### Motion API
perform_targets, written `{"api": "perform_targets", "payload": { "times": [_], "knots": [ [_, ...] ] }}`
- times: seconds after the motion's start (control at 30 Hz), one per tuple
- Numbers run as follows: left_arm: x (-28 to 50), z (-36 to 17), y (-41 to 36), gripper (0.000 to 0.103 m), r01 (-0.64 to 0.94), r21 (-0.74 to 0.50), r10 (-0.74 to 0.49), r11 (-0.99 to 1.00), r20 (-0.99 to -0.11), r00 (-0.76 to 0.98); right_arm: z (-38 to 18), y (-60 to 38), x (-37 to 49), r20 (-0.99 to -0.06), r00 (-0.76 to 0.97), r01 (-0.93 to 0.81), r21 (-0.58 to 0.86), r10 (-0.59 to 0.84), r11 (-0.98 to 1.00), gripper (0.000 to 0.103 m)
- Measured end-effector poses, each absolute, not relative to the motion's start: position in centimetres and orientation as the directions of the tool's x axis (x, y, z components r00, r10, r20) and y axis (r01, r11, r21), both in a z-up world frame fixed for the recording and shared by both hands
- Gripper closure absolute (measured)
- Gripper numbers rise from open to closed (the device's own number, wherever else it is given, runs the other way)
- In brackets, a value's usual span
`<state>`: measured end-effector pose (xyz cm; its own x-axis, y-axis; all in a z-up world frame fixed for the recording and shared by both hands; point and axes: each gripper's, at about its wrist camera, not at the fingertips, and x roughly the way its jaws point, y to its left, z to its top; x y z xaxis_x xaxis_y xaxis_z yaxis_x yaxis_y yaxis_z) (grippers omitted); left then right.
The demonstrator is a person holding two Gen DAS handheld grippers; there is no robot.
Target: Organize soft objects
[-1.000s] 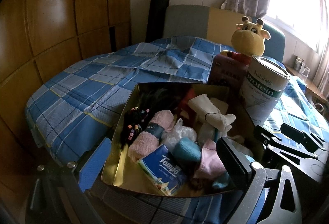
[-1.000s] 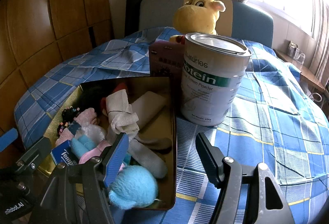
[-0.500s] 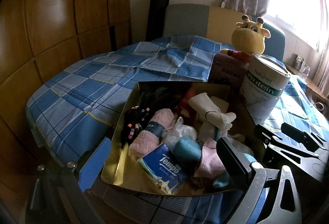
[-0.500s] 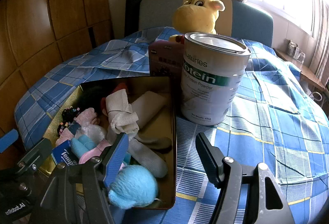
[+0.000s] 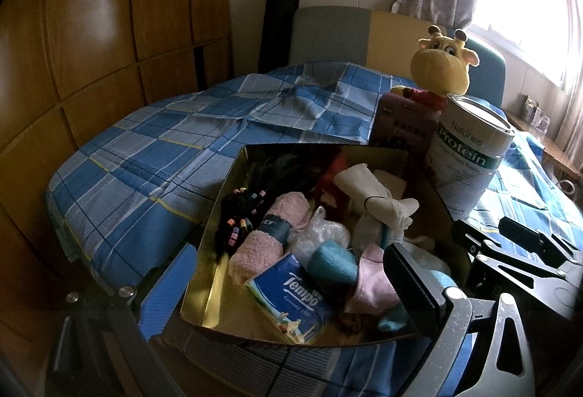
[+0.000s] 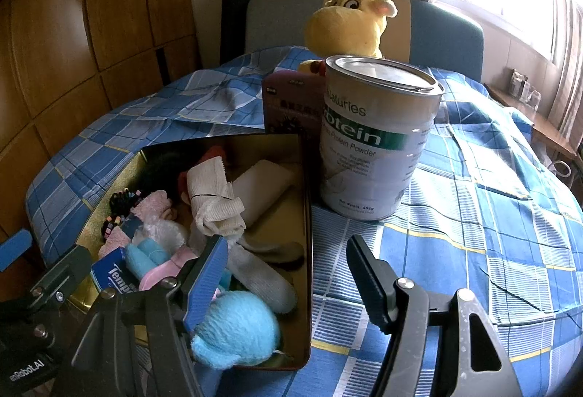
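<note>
Soft objects, a fluffy light-blue ball (image 6: 237, 327) among them, lie heaped in the gold metal tin (image 5: 213, 273) just ahead of both grippers' spread, empty fingers (image 6: 206, 282), within easy reach for sorting.

You have nothing new to log here - no item in the gold tin (image 5: 209, 273) has moved, and neither your left gripper (image 5: 288, 253) nor your right gripper (image 6: 287, 244) has shifted or changed its gap.
</note>
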<state>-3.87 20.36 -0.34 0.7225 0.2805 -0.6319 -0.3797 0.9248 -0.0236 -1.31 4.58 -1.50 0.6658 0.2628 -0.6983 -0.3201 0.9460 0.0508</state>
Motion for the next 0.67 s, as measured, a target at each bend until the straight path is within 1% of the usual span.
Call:
{"api": "perform_targets", "payload": {
  "times": [0.4,0.53,0.67],
  "knots": [
    [-3.84,-0.40,20.26,0.000,-0.372,-0.018,0.277,0.928,-0.636,0.720,-1.63,4.59,-1.37,-0.701,0.665,-0.316,0.052,0.260,0.948,0.035],
    [-4.04,-0.33,20.11,0.001,-0.374,-0.010,0.289,0.927,-0.614,0.734,-1.70,4.58,-1.30,-0.702,0.664,-0.312,0.053,0.257,0.949,0.035],
    [-3.85,-0.39,20.22,0.001,-0.369,-0.018,0.279,0.929,-0.620,0.733,-1.70,4.51,-1.28,-0.701,0.665,-0.309,0.056,0.258,0.949,0.035]
  ]
}}
